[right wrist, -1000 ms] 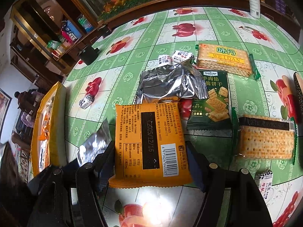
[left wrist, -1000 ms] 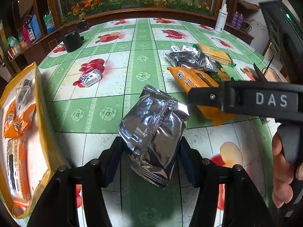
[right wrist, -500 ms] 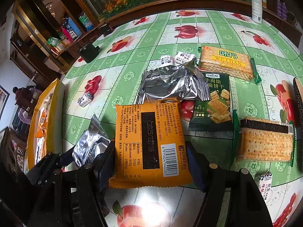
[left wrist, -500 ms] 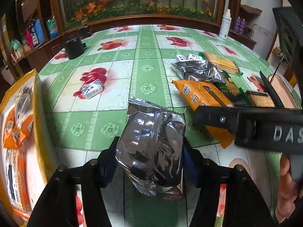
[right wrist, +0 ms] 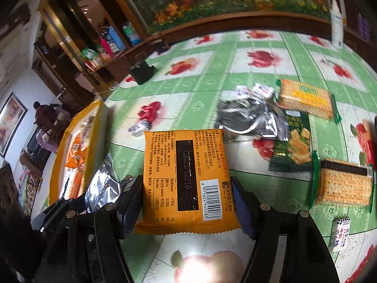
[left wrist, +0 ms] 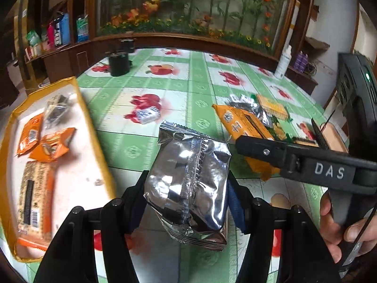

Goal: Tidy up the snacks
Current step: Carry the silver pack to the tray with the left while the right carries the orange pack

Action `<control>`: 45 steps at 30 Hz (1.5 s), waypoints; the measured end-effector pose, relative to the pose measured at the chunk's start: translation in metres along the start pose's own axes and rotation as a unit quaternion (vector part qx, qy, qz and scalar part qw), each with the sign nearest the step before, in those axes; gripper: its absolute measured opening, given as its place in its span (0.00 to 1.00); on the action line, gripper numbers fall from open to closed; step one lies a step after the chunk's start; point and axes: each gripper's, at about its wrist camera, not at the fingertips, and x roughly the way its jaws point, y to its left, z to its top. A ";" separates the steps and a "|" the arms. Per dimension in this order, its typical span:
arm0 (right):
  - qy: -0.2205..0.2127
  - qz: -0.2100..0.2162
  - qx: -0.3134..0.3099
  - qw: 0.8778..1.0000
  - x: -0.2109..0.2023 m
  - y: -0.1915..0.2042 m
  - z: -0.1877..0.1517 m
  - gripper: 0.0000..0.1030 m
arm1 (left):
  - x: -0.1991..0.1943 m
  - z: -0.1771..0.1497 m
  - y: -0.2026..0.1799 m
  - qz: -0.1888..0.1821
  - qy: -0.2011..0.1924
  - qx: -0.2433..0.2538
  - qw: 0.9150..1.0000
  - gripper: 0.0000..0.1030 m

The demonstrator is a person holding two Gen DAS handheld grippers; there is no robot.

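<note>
Left gripper [left wrist: 186, 202]: jaws pinching crinkled silver foil snack pouch [left wrist: 188, 186], unlabelled, lifted above the table.
Right gripper [right wrist: 186, 202]: jaws clamping flat orange snack packet [right wrist: 186, 184], stamped "2025/12/16", barcode 6975624640083, between pads.

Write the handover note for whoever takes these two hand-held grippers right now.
Left hand-held gripper: shut on a silver packet, lifted off the table.
Right hand-held gripper: shut on an orange packet, barcode side up.
Yellow tray to the left already holds several orange packets and a silver one.
Left on the green tablecloth: a silver bag, green cracker box, two cracker packs, small candies.
Next, probably: drop both held packets in the tray.
</note>
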 end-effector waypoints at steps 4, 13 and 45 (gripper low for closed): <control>-0.021 0.004 -0.021 1.000 -0.007 0.010 0.000 0.72 | -0.015 0.003 0.018 0.000 -0.015 -0.021 1.000 0.58; -0.050 0.043 -0.062 0.996 -0.016 0.037 -0.005 0.72 | -0.044 0.007 0.078 0.019 -0.051 -0.087 0.995 0.59; 0.011 0.101 -0.148 0.984 0.076 0.201 -0.022 0.73 | -0.030 0.012 0.230 0.082 -0.030 -0.195 0.977 0.59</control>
